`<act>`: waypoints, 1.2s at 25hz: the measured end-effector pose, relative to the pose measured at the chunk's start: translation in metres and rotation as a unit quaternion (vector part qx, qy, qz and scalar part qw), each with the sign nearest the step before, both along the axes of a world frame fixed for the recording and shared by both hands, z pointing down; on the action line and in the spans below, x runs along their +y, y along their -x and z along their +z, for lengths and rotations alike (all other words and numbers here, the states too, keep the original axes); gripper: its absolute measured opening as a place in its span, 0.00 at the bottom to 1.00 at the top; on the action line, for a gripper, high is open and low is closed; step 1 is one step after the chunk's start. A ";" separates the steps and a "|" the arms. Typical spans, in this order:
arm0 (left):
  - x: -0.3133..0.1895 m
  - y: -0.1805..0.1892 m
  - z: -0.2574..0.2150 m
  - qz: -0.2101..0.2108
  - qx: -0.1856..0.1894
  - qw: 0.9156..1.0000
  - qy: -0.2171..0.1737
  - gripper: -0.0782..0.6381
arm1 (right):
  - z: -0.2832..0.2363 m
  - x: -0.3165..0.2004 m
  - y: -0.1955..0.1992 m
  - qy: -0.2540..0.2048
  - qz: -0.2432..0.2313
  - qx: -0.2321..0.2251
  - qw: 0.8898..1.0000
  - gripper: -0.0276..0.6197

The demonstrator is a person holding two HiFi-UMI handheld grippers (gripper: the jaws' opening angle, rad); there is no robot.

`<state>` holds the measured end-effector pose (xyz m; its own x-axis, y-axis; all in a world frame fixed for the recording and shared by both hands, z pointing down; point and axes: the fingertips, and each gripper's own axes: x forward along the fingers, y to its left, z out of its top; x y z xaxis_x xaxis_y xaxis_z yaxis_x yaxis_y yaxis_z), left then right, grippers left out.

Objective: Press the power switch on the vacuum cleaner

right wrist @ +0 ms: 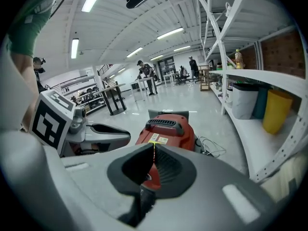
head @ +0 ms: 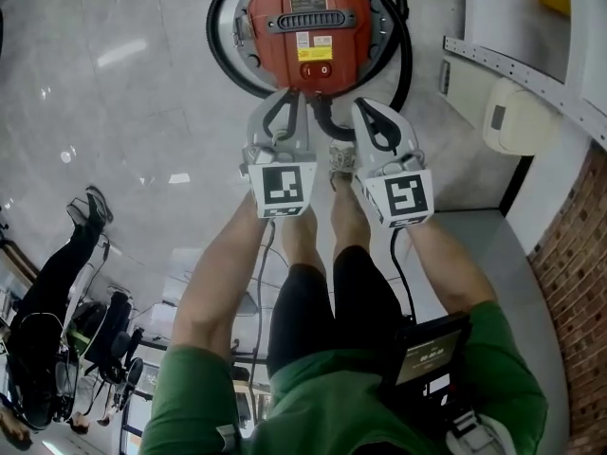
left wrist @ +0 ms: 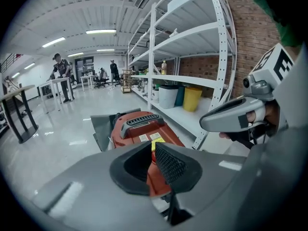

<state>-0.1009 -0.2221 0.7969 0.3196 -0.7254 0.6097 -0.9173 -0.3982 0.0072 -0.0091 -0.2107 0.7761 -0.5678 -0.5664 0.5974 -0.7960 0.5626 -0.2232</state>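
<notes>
white shelving (left wrist: pixel 186 31) runs along the brick wall (left wrist: pixel 204 66), a yellow bin (left wrist: pixel 192 98) on it (low shelf); a person (left wrist: pixel 61 71) stands at a far table (left wrist: pixel 61 80).

The head view looks steeply down; both gripper views sit low and close, facing forward; all share the red vacuum cleaner (head: pixel 308 27).

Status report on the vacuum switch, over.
Left gripper and right gripper shut, empty. Vacuum cleaner on floor ahead, power switch untouched. Nothing between, hose loops alongside.

Open floor (head: pixel 123 112) left of vacuum cleaner (head: pixel 308 27); shelving (head: pixel 517 72) crowds its right.
</notes>
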 end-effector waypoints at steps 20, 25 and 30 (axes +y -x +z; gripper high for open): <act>-0.014 -0.009 0.050 -0.002 -0.002 0.999 0.037 0.19 | 0.054 -0.012 0.011 0.012 -0.010 0.005 1.000 0.06; -0.012 -0.009 0.051 0.006 -0.001 0.999 0.036 0.19 | 0.060 -0.016 0.017 0.009 -0.015 0.002 1.000 0.06; -0.011 -0.008 0.051 0.009 0.002 0.999 0.039 0.19 | 0.062 -0.016 0.022 0.015 -0.023 0.003 1.000 0.07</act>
<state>-0.0926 -0.2334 0.8480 0.3347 -0.6700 0.6627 -0.9097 -0.4131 0.0418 -0.0309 -0.2272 0.8383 -0.5891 -0.5221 0.6168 -0.7712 0.5911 -0.2362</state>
